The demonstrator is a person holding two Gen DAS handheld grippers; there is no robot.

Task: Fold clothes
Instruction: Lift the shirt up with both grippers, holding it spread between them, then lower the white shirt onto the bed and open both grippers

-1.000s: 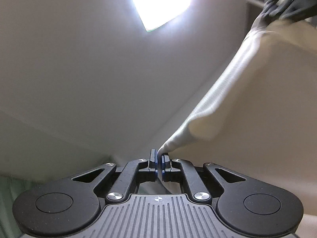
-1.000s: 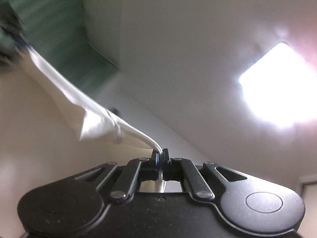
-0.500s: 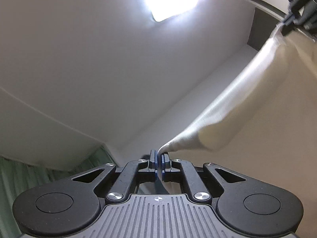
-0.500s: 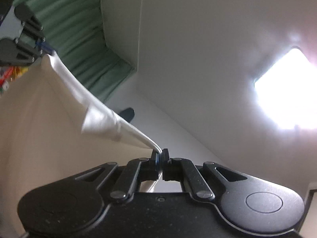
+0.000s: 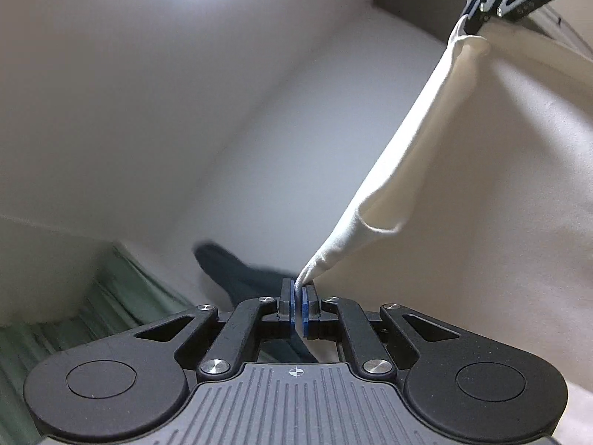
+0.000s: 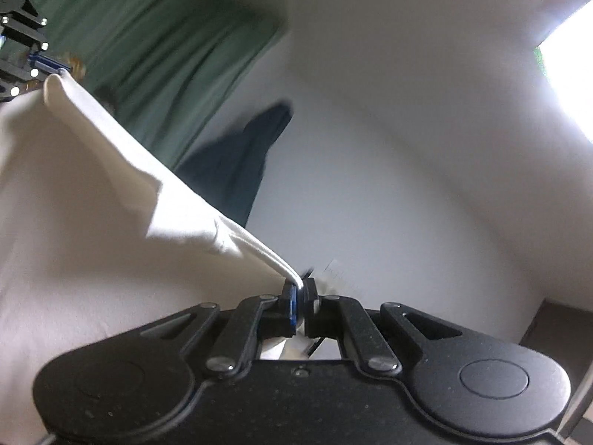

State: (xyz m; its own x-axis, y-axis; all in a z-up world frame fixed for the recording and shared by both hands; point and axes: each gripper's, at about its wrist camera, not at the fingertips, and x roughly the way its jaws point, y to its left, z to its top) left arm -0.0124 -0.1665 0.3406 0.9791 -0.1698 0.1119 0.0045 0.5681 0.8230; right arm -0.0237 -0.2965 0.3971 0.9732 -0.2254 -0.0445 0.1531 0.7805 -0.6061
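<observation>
Mostly hidden: cream garment's (image 5: 481, 185) lower part.

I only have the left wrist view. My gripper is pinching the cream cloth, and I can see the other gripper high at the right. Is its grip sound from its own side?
Observer: Yes. In the right wrist view the right gripper is shut on a corner of the cream garment, and the edge runs taut up to the left gripper.
Operator: Anything near that end I can't see?
Observer: A white tag or paper scrap shows just behind the right fingertips; I cannot tell what it is.
Operator: What is behind it?
Observer: A green curtain hangs behind, with a dark garment beside it against the wall.
</observation>
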